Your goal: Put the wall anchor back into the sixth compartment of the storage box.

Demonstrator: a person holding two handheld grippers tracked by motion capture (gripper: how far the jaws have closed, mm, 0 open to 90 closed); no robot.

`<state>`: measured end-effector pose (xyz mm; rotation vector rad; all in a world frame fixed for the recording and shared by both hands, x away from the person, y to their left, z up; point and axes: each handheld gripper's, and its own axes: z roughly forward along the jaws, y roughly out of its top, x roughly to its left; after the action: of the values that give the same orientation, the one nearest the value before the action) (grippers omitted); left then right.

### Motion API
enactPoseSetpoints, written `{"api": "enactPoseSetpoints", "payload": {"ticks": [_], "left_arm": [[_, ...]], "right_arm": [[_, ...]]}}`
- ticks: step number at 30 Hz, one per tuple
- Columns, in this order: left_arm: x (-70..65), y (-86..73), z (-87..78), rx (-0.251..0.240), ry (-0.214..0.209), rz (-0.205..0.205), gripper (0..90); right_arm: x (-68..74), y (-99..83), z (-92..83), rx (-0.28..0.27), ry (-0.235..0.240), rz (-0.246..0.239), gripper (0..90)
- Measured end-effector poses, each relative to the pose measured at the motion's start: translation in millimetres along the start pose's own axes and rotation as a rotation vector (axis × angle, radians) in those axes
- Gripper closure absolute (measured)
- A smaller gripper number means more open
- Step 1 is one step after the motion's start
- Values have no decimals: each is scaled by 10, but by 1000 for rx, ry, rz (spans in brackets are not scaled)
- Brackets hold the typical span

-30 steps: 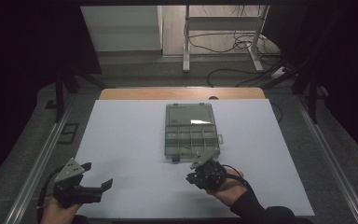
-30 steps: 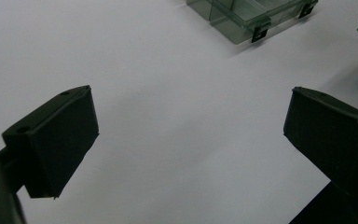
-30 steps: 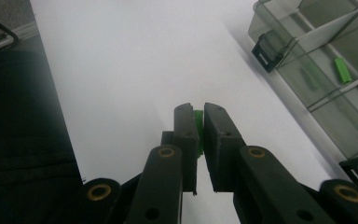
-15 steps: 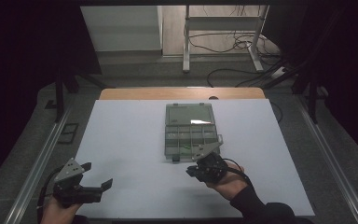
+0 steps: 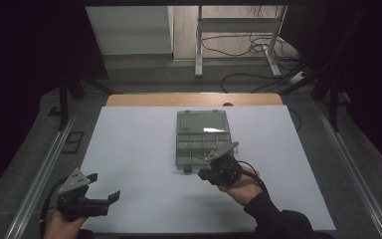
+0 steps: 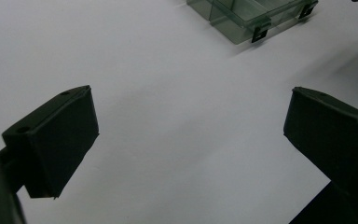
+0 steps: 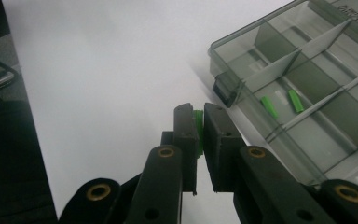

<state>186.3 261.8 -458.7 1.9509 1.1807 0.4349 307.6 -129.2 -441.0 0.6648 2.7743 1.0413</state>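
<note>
Right tongs [image 7: 198, 128] pinching a green peg [image 7: 198, 130] beside the box [image 7: 307, 93], left tongs [image 6: 191, 135] wide: could slip out if loosened.

Black claws [image 7: 196, 135], dark sleeve [image 5: 278, 219]

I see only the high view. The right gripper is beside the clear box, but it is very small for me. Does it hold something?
Observer: Yes. In the right gripper view, the right gripper is shut on a small green piece between its jaws.
Operator: Is the box empty?
Observer: No. Two similar green pieces lie in one compartment of the box, near its front corner.
Operator: And the left gripper, open or shut?
Observer: Open. In the left gripper view the left gripper has its jaws wide apart over the bare white table, with nothing between them.
</note>
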Motion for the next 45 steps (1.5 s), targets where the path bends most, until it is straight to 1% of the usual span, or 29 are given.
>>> {"api": "enactPoseSetpoints", "payload": {"ticks": [13, 21, 28, 37, 43, 45], "left_arm": [[4, 0, 2, -1, -1, -2, 35], [6, 1, 3, 0, -3, -2, 34], [10, 2, 3, 0, -5, -5, 34], [11, 1, 2, -1, -6, -5, 35], [12, 0, 2, -1, -7, -5, 35], [12, 0, 1, -1, -7, -4, 35]], "right_arm": [[-145, 127, 51, -16, -17, 23, 818], [-250, 183, 138, -11, -37, 34, 818], [-372, 244, 204, -15, -51, 60, 818], [-500, 283, 356, 6, -80, 72, 817], [-565, 270, 471, 32, -101, 66, 816], [-575, 265, 513, 39, -103, 68, 789]]}}
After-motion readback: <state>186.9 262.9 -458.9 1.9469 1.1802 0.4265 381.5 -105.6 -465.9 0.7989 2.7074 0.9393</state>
